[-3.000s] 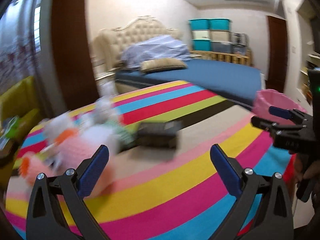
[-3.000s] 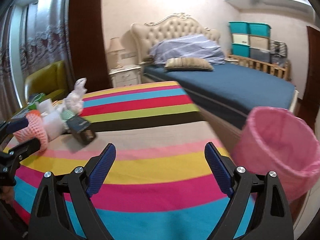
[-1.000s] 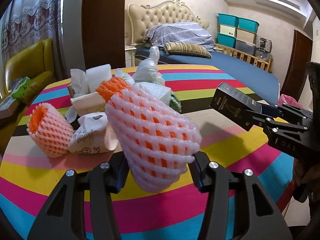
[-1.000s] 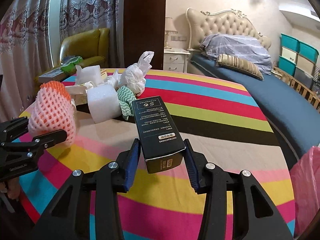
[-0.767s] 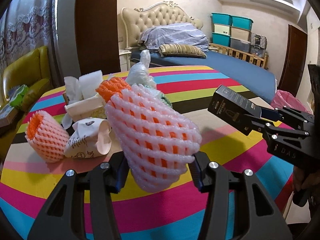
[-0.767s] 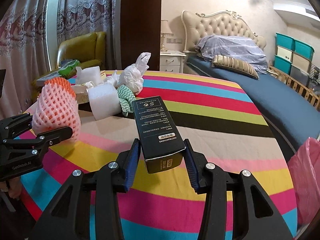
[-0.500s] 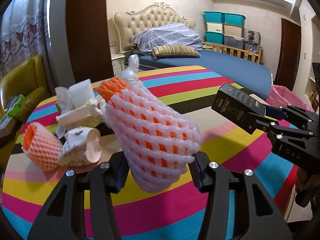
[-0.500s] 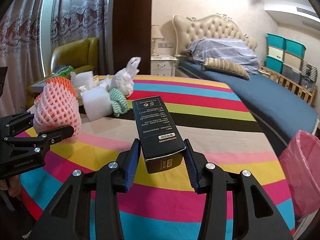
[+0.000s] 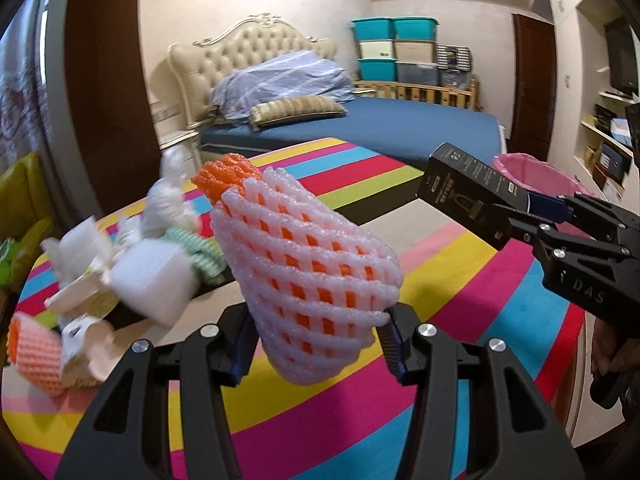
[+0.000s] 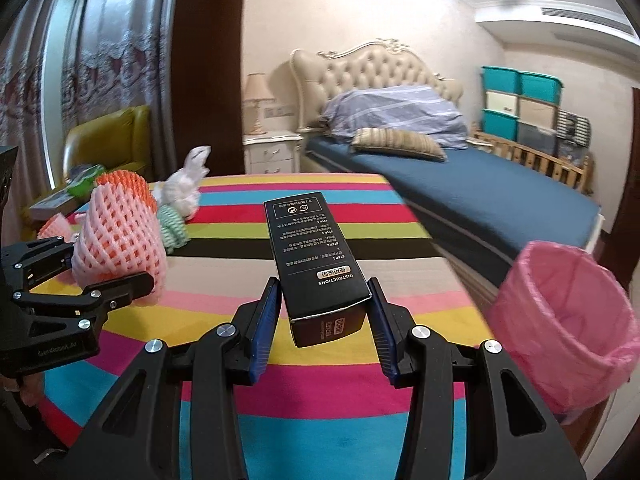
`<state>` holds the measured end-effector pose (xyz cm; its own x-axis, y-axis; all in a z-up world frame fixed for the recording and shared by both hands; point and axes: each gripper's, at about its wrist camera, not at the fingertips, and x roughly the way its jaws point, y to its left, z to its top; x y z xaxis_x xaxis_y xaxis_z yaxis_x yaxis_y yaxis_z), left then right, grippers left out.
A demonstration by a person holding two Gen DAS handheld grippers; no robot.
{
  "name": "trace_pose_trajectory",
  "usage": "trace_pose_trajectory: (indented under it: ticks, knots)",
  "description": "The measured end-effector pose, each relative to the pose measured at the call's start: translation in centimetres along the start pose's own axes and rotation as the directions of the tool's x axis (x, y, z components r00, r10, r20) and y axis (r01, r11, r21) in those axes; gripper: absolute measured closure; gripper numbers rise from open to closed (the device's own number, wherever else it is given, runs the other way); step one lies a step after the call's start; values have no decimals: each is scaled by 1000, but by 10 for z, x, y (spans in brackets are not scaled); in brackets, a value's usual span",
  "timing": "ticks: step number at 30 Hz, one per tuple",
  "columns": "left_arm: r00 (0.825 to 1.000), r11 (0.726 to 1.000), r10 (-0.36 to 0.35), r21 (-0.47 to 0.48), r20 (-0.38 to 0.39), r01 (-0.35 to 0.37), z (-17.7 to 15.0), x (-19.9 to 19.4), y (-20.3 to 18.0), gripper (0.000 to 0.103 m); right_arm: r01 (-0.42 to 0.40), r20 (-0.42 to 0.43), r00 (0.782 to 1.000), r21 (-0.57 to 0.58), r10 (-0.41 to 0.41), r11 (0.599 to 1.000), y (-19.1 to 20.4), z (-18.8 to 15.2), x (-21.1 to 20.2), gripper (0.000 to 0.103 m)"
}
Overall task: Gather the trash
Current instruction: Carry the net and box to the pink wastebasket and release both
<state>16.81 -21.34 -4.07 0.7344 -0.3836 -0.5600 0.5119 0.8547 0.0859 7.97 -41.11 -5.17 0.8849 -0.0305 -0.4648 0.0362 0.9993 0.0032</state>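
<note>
Holding a black box (image 10: pixel 316 256) lengthwise between its fingers, the right gripper (image 10: pixel 324 316) is nearer the pink bin (image 10: pixel 568 320), which stands off the table's edge to its right. The left gripper (image 9: pixel 316 340) clamps a foam fruit net (image 9: pixel 308 272). The bin's base is hidden.

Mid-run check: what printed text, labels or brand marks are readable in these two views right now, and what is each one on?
"INSTRUCTIONS" – top face of the black box held in the right gripper.
"STEP 1", "STEP 2" – same face; the lines beside them are too small to read.
"DAS" – body of the right gripper, seen from the left wrist view.
"GenRobot.AI" – body of the left gripper, faint, in the right wrist view.
Gold label on the box end: unreadable.
</note>
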Motion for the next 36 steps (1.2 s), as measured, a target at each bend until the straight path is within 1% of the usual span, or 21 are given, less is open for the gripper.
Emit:
trace_pose_trajectory:
  ticks: [8, 12, 16, 21, 27, 30, 36]
  knots:
    - [996, 995, -94, 36, 8, 94, 22, 16, -39, 53, 90, 24, 996, 41, -91, 995, -40, -2, -14, 60]
    - [990, 988, -139, 75, 35, 136, 35, 18, -62, 53, 136, 27, 990, 79, -139, 988, -65, -6, -18, 60]
    - [980, 977, -194, 95, 37, 189, 52, 26, -83, 53, 183, 6, 983, 104, -185, 978, -90, -10, -18, 60]
    - [960, 952, -281, 127, 7, 278, 69, 42, -119, 53, 258, -62, 966, 142, -252, 956, -124, -19, -14, 60]
    - [932, 920, -363, 157, 0, 359, 100, 60, -164, 53, 339, -76, 941, 180, -330, 924, -169, -21, -24, 60]
    - [910, 896, -415, 166, -18, 412, 117, 73, -190, 53, 374, -97, 927, 187, -362, 908, -196, -21, -23, 60]
    - [872, 851, -487, 197, -54, 487, 139, 101, -242, 53, 424, -151, 905, 216, -399, 880, -242, -25, -16, 60]
